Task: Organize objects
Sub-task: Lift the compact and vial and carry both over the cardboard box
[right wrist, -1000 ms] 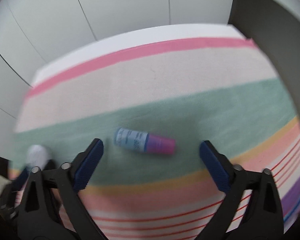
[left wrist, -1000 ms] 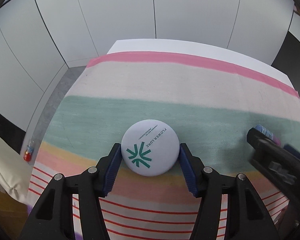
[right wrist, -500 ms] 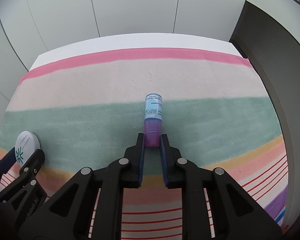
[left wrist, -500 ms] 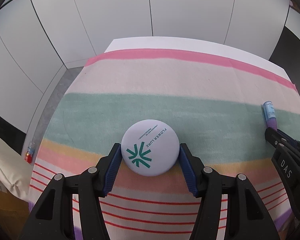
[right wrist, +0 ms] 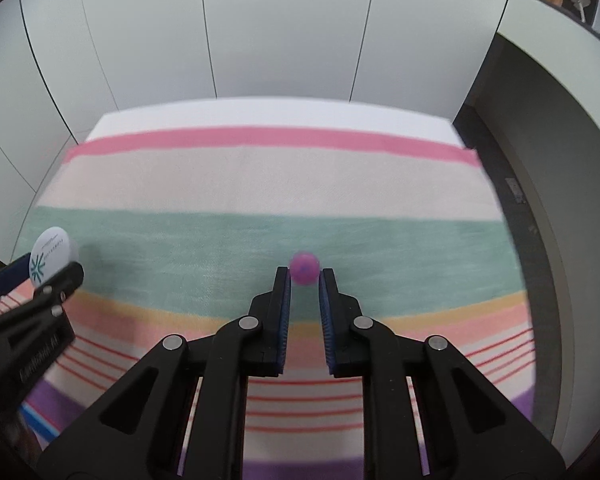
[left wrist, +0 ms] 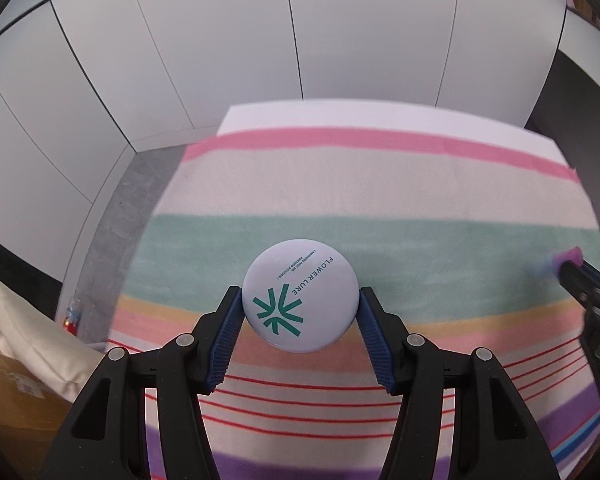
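Note:
My left gripper (left wrist: 300, 300) is shut on a round white compact (left wrist: 300, 295) with a green logo and "FLOWER LURE" print, held above the striped cloth (left wrist: 380, 184). The compact also shows in the right wrist view (right wrist: 53, 255), at the far left. My right gripper (right wrist: 304, 276) is shut on a small tube with a pink cap (right wrist: 305, 267), lifted and seen end-on, so its body is hidden. In the left wrist view the tube (left wrist: 562, 260) is a blurred pink spot at the right edge, at the tip of the right gripper.
The striped cloth (right wrist: 260, 168) covers a white table against white wall panels. A cardboard box (left wrist: 16, 392) and a cream cushion (left wrist: 24, 328) lie on the floor to the left. A dark wall (right wrist: 540, 128) stands to the right.
My right gripper closed on the tube, lifted it and tilted it so the pink cap faces the camera. My left gripper has risen slightly with the compact.

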